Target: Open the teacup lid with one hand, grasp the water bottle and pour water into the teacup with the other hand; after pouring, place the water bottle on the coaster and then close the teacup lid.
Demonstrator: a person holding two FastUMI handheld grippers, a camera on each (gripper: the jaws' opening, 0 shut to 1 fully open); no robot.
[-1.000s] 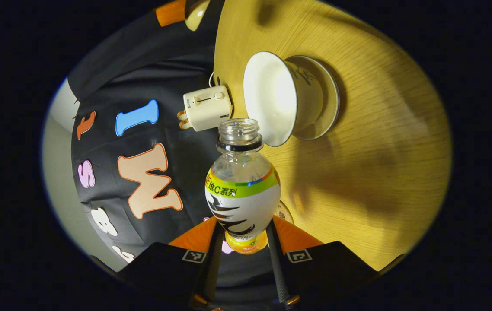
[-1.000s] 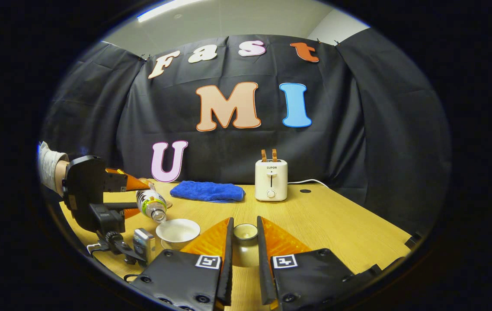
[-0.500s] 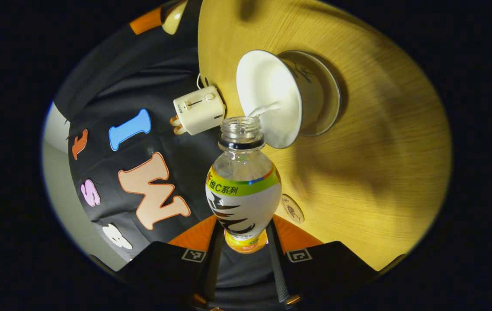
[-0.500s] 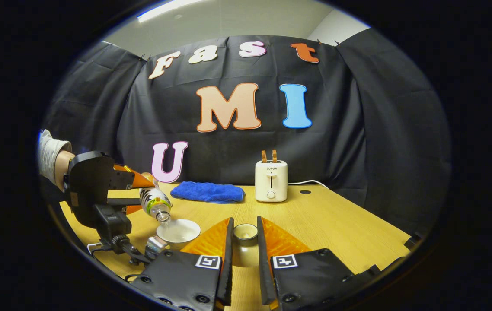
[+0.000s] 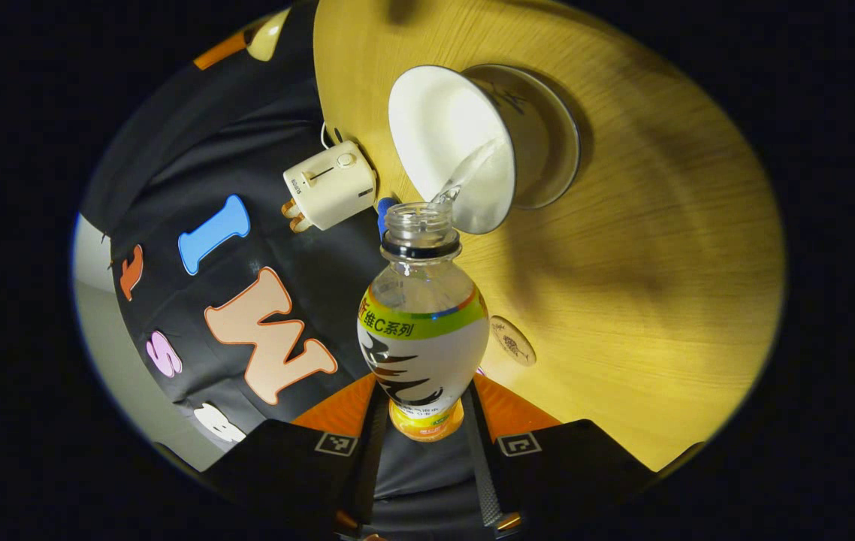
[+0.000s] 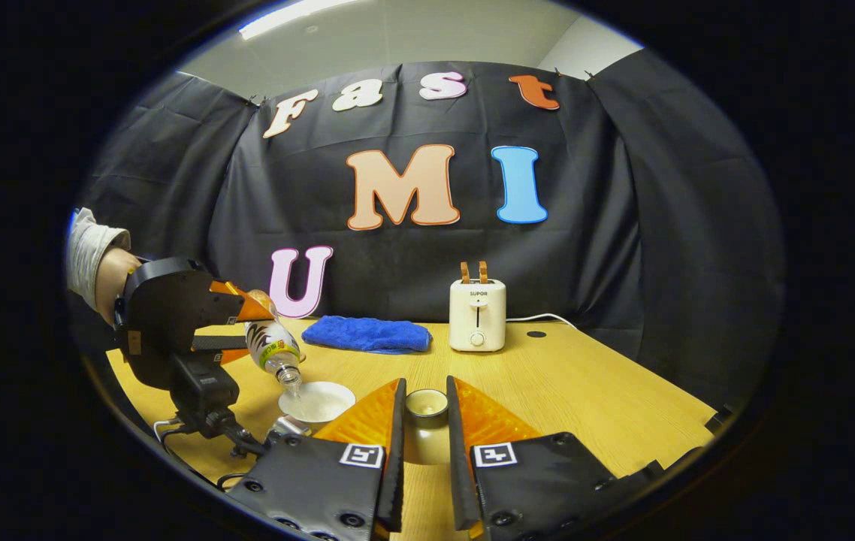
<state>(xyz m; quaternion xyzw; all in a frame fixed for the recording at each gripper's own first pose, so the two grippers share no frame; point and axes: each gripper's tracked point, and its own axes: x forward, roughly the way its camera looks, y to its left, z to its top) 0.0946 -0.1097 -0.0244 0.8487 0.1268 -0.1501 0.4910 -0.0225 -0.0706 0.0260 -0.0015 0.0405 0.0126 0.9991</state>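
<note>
left gripper (image 5: 421, 409) jaws pinch the water bottle (image 5: 422, 330) low on its body, bottom centre of the left gripper view. bottle is tipped, open mouth just above the teacup (image 5: 465, 146) at upper centre, and a thin stream of water (image 5: 466, 171) runs from mouth into the white bowl. cup sits on its saucer (image 5: 559, 150) on the desk (image 5: 660, 248). coaster (image 5: 512, 340) lies on the desk right of the bottle, centre of frame, nothing on it.

right gripper (image 6: 424, 421) jaws pinch the teacup lid (image 6: 426, 406) at bottom centre of the right gripper view, held off to the side of the cup. same view, left side: the other gripper, a sleeve and hand (image 6: 101, 263), bottle tipped over the teacup.

step in hand looks like the pour, mid-task. next move calls for tilting the bottle back upright, setting it on the coaster, then bringing the lid over the cup.

hard to make out: water level in the cup, white on white with glare. how much water is left in the bottle is unclear behind the label. the lid's lower part is hidden between the jaws. toaster (image 6: 477, 315) and blue cloth (image 6: 367, 334) at the back of the desk, not part of this.
</note>
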